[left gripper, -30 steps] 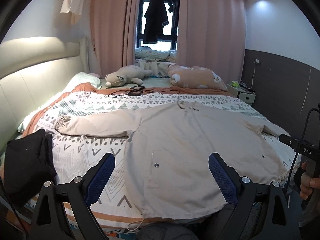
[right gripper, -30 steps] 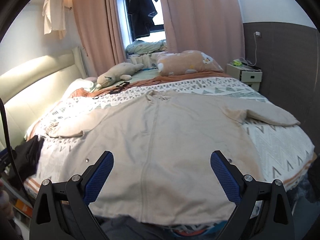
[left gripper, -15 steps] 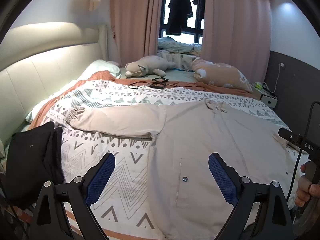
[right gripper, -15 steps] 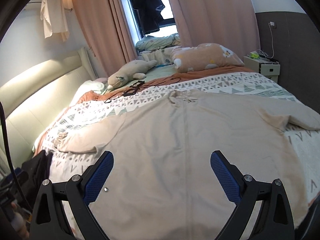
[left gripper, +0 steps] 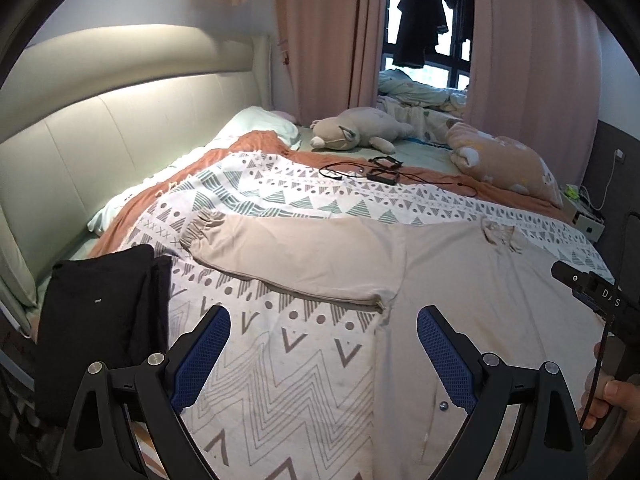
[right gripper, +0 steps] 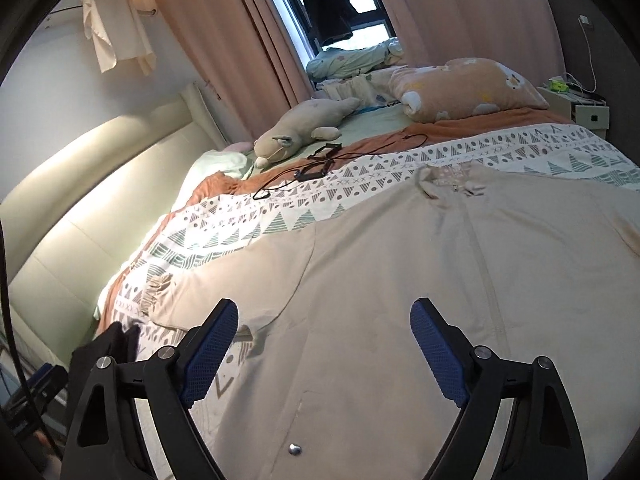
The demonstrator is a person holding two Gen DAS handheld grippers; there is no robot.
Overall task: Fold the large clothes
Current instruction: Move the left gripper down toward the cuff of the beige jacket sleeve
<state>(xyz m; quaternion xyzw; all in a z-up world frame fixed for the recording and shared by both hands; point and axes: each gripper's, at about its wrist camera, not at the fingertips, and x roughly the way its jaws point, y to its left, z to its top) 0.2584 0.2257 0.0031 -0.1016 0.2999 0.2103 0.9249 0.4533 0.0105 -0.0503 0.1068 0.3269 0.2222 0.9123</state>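
Left wrist view looks over a beige jacket spread flat, front up, on a bed with a patterned quilt; all places below are given from that jacket. Its sleeve stretches out to the left across the quilt, gathered cuff at the far end, and its collar lies at the side away from the camera. The left gripper hangs over the quilt just off the jacket's left edge, below the armpit, its 2 blue-padded jaws spread wide with nothing between them and no cloth touched. A folded black garment lies on the bed beyond the sleeve's cuff, nearer the camera. At the jacket's right edge a hand grips the handle of the other tool. Past the collar sit a black cable and small device, then a plush animal and an orange pillow. In the right wrist view, the right gripper hovers over the jacket's body near the armpit seam; its jaws stand wide but are closing, with only air between the pads and the fabric lying below them ungripped. 1 metal snap shows on the jacket's front near the camera.
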